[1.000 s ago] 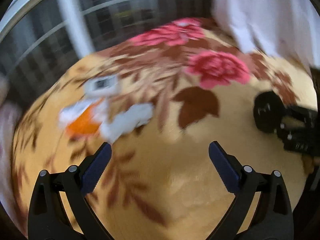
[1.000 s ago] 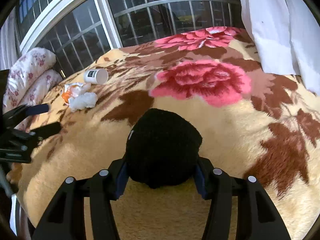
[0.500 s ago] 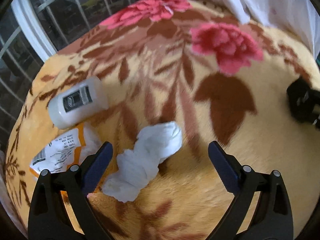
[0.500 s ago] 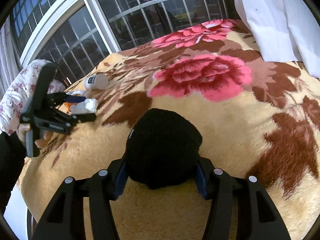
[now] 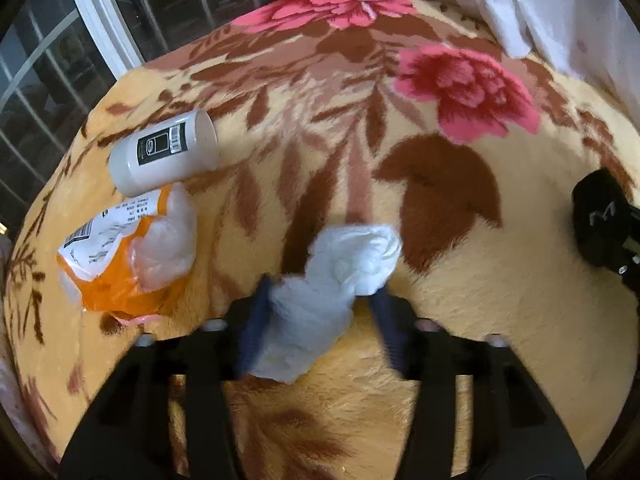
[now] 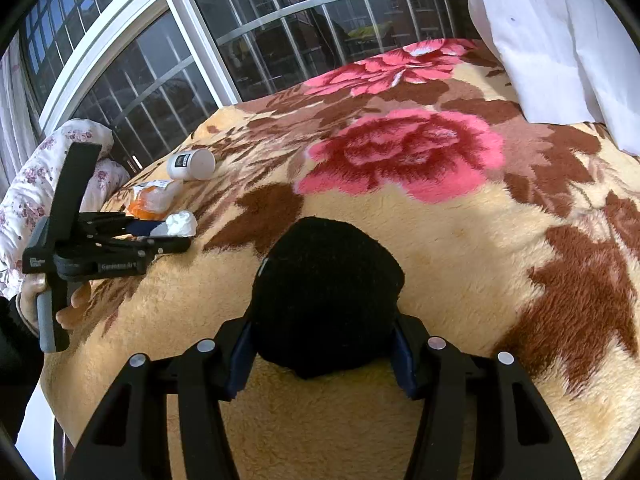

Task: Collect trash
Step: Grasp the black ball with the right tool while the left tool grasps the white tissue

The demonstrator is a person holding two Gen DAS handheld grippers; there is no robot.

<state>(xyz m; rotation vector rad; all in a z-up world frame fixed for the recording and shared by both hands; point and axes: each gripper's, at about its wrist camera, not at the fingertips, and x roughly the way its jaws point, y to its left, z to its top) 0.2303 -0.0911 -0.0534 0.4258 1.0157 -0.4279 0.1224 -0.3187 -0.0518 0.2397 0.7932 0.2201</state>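
Note:
A crumpled white tissue [image 5: 340, 276] lies on the floral blanket [image 5: 360, 128]. My left gripper [image 5: 320, 316] has its fingers closed in on both sides of the tissue's near end. The tissue also shows in the right wrist view [image 6: 181, 223], with the left gripper [image 6: 168, 236] around it. A white plastic bottle [image 5: 164, 152] lies on its side to the left, and an orange and clear wrapper [image 5: 124, 256] lies below it. My right gripper [image 6: 320, 344] is shut on a black fuzzy hat [image 6: 326, 300] and rests on the blanket.
A large window with white frames [image 6: 192, 44] stands behind the bed. A white curtain [image 6: 560, 40] hangs at the right. A floral pillow [image 6: 36, 168] lies at the bed's left edge. The right gripper with the black hat shows at the right of the left wrist view [image 5: 600, 224].
My left gripper moved forward over the tissue and its fingers closed in on it. The right gripper stayed still, holding the black hat.

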